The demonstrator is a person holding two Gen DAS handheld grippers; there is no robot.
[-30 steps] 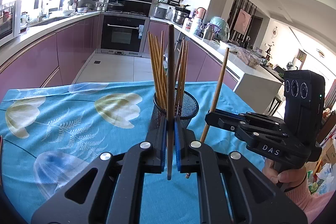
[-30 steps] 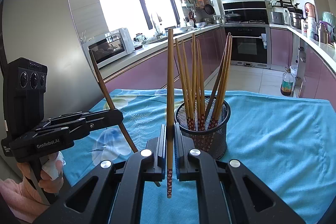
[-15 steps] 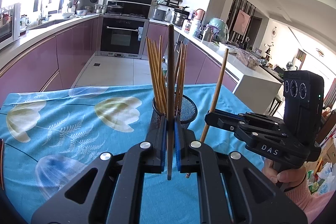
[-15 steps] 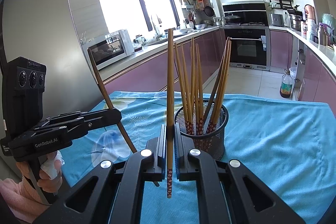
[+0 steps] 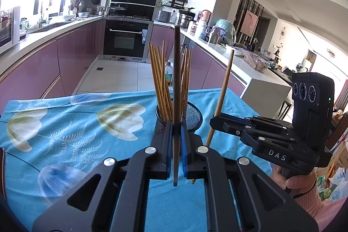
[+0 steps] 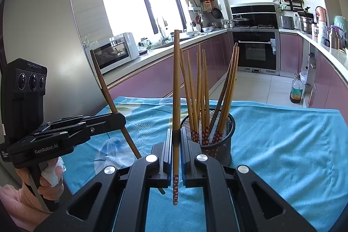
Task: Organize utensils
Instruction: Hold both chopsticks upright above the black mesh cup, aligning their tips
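A black mesh holder stands on the blue cloth and holds several brown chopsticks. It also shows in the left wrist view, just beyond my fingers. My left gripper is shut on a dark chopstick, held upright near the holder; the same gripper shows in the right wrist view. My right gripper is shut on a brown chopstick with a flowered red tip, upright just left of the holder. It shows in the left wrist view too.
The table has a blue cloth with flower print. Its far edge drops to the kitchen floor. Purple cabinets, an oven and a microwave stand behind. A bottle stands on the floor.
Both grippers have risen slightly and drawn back a little from the holder, each still holding its chopstick upright.
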